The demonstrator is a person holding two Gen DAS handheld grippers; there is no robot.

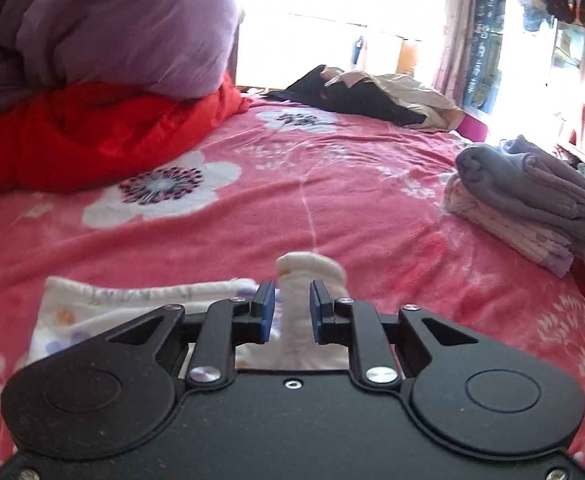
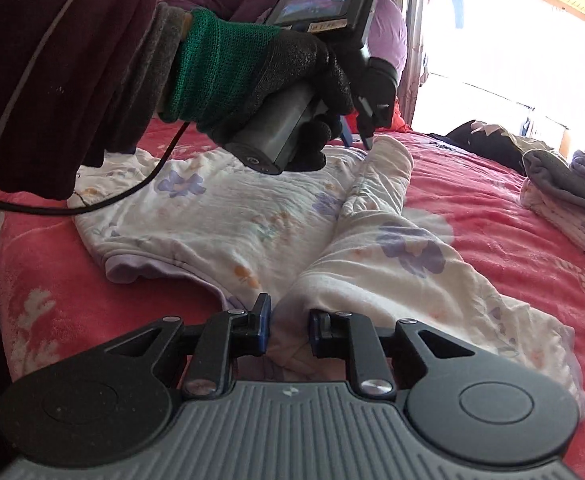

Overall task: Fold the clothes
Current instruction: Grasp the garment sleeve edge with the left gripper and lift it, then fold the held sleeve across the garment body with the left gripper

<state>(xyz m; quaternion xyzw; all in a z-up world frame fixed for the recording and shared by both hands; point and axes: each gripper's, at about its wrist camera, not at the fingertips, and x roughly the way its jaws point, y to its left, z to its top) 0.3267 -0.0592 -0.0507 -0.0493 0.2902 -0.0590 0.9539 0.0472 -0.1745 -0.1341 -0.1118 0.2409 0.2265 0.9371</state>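
Right wrist view shows your right gripper (image 2: 289,326) pinching the white floral cotton garment (image 2: 228,220) on the pink bedspread (image 2: 492,208), its sleeve (image 2: 376,188) running toward one o'clock, where your left gripper (image 1: 291,306) nips the cuff.

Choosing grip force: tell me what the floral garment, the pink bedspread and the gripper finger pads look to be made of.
Floral garment: soft, matte, thick-looking cloth, probably quilted cotton; it puckers and holds plump folds. Pink bedspread: fuzzy, fleece-like plush; the nap blurs its printed flowers. Finger pads on the left gripper: blue, dull, likely rubber or soft plastic on black hard plastic fingers.
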